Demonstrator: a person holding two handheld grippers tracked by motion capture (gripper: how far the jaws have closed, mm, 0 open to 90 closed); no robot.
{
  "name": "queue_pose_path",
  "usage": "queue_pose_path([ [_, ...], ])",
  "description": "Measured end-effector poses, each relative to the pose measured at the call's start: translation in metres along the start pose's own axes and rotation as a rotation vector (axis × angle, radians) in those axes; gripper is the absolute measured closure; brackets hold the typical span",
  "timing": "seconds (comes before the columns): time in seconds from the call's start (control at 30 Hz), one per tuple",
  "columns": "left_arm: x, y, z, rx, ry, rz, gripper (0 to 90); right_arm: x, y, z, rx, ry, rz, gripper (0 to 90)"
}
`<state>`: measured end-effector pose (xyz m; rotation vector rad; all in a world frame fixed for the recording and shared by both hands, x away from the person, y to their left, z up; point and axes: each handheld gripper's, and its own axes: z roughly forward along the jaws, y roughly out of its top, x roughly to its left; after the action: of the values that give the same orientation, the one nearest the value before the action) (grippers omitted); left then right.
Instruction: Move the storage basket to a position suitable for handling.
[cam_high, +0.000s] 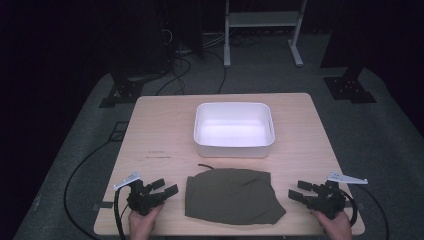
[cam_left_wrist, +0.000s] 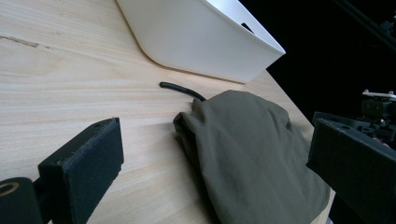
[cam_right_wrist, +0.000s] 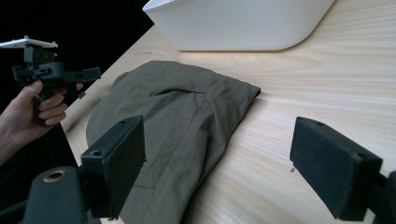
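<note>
I see the olive garment (cam_high: 231, 196) lying folded on the table (cam_high: 150, 130) near its front edge, just before the white bin (cam_high: 234, 131). My left gripper (cam_high: 166, 188) and right gripper (cam_high: 296, 190) flank it, both spread wide and holding nothing.

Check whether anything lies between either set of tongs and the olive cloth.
Nothing visible does. The left tongs and right tongs sit open on either side of the olive cloth, with bare wooden table between.
</note>
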<state>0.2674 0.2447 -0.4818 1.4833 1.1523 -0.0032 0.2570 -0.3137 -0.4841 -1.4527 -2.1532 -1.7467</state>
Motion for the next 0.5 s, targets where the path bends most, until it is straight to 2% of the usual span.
queue_pose_path([
  [0.5,-0.0054,-0.0021,0.0091,0.027,-0.010,0.006,2.5,0.0053,0.0018,0.0090,0.017,0.011,0.003,17.5],
])
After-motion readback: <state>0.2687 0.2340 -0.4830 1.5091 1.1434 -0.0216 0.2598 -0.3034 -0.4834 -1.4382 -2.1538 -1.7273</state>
